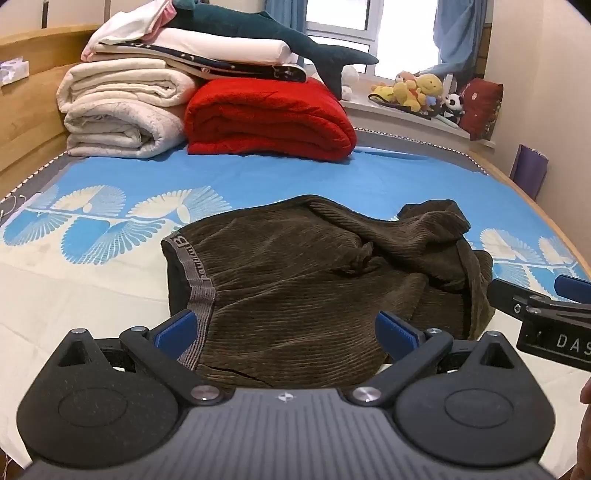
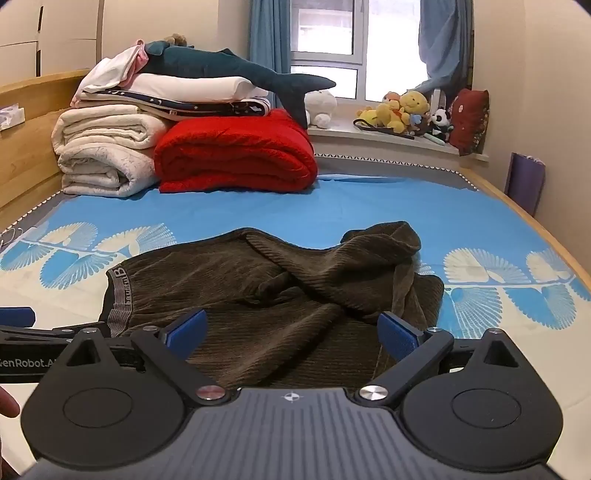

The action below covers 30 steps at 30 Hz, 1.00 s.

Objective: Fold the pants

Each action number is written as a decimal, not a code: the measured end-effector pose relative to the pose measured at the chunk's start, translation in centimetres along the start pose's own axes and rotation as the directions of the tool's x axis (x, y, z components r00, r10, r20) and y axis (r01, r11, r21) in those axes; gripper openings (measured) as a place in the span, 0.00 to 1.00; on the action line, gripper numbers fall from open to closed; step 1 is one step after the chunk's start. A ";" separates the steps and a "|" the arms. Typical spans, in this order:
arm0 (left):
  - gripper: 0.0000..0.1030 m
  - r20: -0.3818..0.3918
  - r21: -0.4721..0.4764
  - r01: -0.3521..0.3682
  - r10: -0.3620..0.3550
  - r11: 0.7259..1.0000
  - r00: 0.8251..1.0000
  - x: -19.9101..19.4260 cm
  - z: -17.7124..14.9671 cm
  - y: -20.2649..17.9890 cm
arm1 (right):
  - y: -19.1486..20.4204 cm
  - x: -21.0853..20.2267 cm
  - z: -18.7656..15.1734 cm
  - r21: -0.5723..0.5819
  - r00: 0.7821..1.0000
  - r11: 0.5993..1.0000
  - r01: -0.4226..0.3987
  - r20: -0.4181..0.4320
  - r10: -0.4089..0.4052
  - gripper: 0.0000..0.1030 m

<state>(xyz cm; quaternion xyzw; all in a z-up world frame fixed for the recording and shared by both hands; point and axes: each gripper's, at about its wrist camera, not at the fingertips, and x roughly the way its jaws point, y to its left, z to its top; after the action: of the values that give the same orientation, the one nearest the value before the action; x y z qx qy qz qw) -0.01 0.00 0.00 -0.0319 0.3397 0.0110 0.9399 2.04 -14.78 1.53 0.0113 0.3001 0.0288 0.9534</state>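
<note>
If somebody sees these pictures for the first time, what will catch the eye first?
Probably the crumpled brown pants lying on the blue patterned bedsheet, just ahead of both open grippers, left and right. Next, the bright red blanket at the far end, beside stacked white bedding.

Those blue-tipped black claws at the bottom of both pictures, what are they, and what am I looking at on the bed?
There is no robot here. A person holds a two-finger tool in each hand, each with a camera looking along its fingers. One picture comes from the left hand-held gripper, the other from the right hand-held gripper. Both are open and hold nothing. Each also shows at the edge of the other's picture. On the blue patterned bed sheet lie rumpled dark brown corduroy pants with a grey waistband, to be folded. Behind are a folded red blanket, cream quilts and a plush shark.
</note>
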 end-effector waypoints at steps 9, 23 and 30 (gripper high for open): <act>1.00 0.006 -0.006 -0.003 0.003 1.000 1.000 -0.2 0.1 0.6 | 0.5 0.0 0.1 -0.023 1.000 1.000 -0.005 0.009 0.006 0.93; 1.00 0.004 0.008 -0.005 0.005 1.000 1.000 0.1 -0.1 0.0 | 0.1 -0.2 0.1 -0.014 1.000 1.000 -0.008 0.009 0.008 0.93; 1.00 0.011 0.015 -0.009 0.009 1.000 1.000 0.2 -0.2 -0.2 | 0.0 -0.4 0.1 -0.010 1.000 1.000 -0.012 0.009 0.012 0.93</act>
<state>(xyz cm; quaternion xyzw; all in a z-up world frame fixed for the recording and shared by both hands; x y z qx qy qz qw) 0.00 -0.24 -0.24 -0.0233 0.3346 0.0129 0.9420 1.75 -14.84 1.80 0.0083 0.2957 0.0360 0.9546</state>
